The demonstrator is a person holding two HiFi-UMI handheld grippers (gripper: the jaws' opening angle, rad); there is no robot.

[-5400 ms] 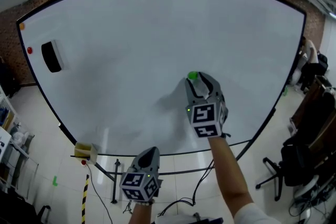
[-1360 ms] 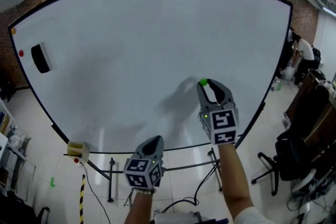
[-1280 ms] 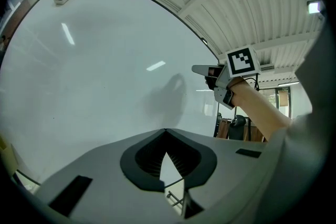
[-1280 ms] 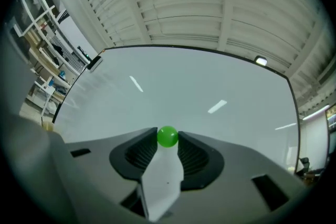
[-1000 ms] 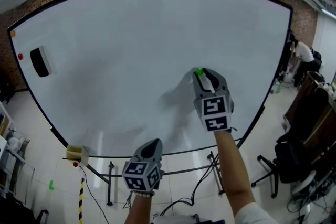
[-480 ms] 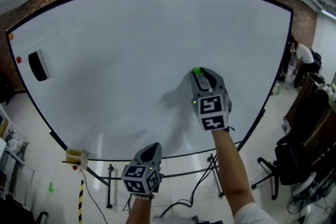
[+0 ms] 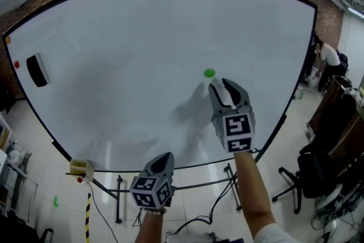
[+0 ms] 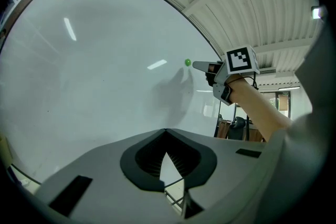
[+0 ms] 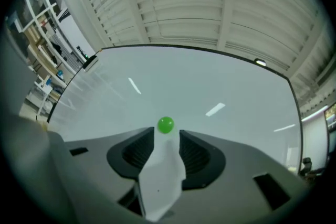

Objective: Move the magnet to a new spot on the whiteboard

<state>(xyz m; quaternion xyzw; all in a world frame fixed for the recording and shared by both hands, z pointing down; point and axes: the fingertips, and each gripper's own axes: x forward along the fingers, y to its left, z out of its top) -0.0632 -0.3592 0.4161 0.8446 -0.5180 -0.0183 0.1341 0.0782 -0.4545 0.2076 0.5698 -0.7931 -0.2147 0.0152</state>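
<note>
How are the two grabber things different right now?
The right gripper is up in front of the whiteboard; the left gripper hangs low, near the board's bottom edge. The right gripper's fingers are opening with nothing between them, and the green magnet sits on the board just past their tips; the left gripper's fingers are shut and empty. Both are grey and carry a cube with square markers.

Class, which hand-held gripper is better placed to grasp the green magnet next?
Right: the right hand-held gripper, jaws opening, points at the green magnet just beyond its tips; the left hand-held gripper hangs far below.
</note>
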